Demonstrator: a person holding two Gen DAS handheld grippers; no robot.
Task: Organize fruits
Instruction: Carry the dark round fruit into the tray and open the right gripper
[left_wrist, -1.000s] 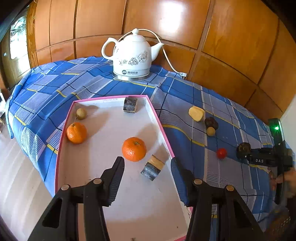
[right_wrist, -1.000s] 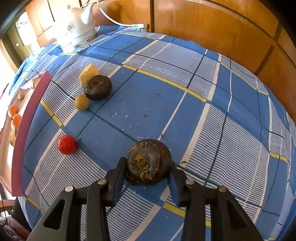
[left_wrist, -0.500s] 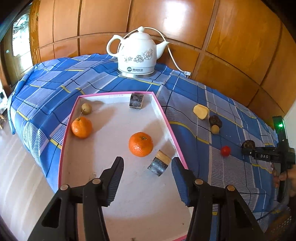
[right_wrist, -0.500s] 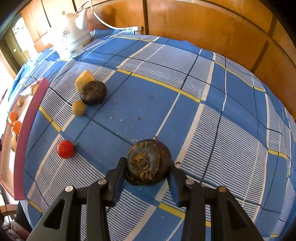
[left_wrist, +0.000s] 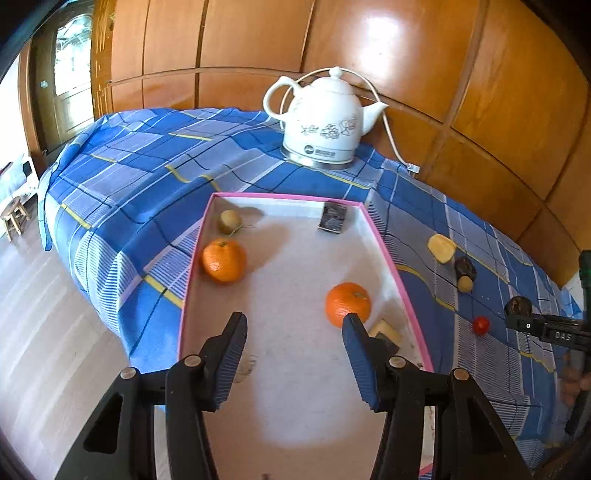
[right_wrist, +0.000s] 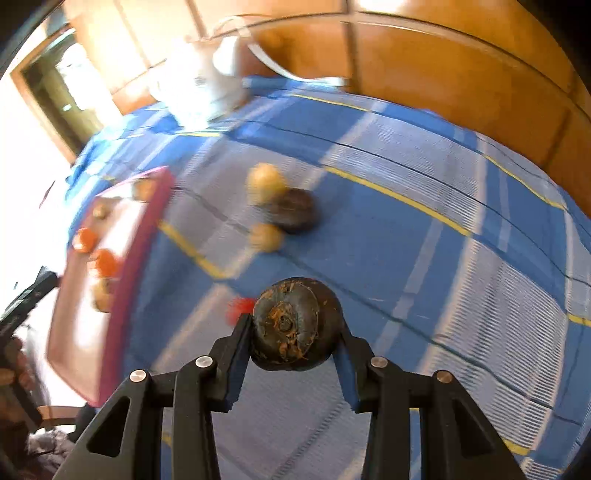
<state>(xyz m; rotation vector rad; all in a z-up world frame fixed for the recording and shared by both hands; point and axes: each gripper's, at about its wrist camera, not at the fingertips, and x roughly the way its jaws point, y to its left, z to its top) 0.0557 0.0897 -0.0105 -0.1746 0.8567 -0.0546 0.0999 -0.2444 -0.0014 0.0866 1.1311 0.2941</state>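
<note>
Right wrist view: dark round fruit (right_wrist: 295, 323), rough, scuffed skin.
Right gripper (right_wrist: 295, 325): clamped on it.
Left gripper (left_wrist: 293, 325): jaws apart, empty.

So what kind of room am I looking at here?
Probably a room in a home: wood-panelled walls, a table under a blue checked cloth, and a white electric kettle plugged in on it.

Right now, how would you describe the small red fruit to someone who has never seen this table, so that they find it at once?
Start from the pink-rimmed tray on the blue checked cloth. On the cloth outside the tray's long edge, on the side away from the floor, a few loose pieces lie; the red fruit lies apart from the yellow and dark ones. It is the only red, round thing there.
</note>
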